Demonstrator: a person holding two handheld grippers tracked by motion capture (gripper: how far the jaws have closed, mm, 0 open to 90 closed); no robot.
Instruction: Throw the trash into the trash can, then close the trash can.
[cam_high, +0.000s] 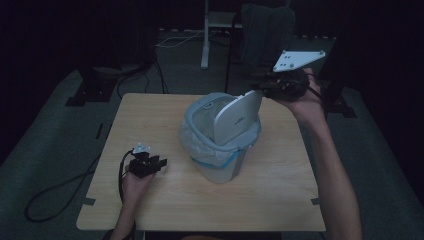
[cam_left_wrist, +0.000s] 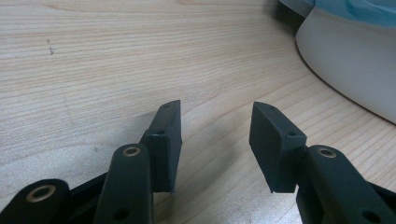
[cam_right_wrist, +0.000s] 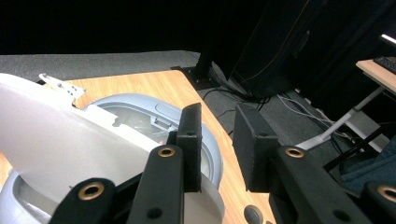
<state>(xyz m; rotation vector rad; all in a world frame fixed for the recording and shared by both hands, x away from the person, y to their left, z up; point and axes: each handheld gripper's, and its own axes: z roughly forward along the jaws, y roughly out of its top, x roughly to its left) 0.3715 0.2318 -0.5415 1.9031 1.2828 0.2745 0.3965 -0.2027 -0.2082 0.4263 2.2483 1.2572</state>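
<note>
High view has the bin (cam_high: 220, 145) sitting about dead centre on the counter (cam_high: 150, 115), with its lid (cam_high: 239, 117) swung up nearly vertical. The right gripper (cam_high: 262, 89) is up at 2 o'clock from the bin, right at the lid's top corner. In the right gripper view the jaws look spread with a gap between them and the lid (cam_right_wrist: 51, 140) beside the left jaw, so I can't tell if it's pinching the edge or just propping it. If it's only propping, my guess is the lid slips off and slams down, maybe nudging the bin.

Left gripper (cam_high: 156, 164) rests at 8 o'clock, jaws spread, holding nothing.

The bin is pale grey plastic, tapered, with a clear bag (cam_high: 192, 140) and a blue band showing under the rim.
</note>
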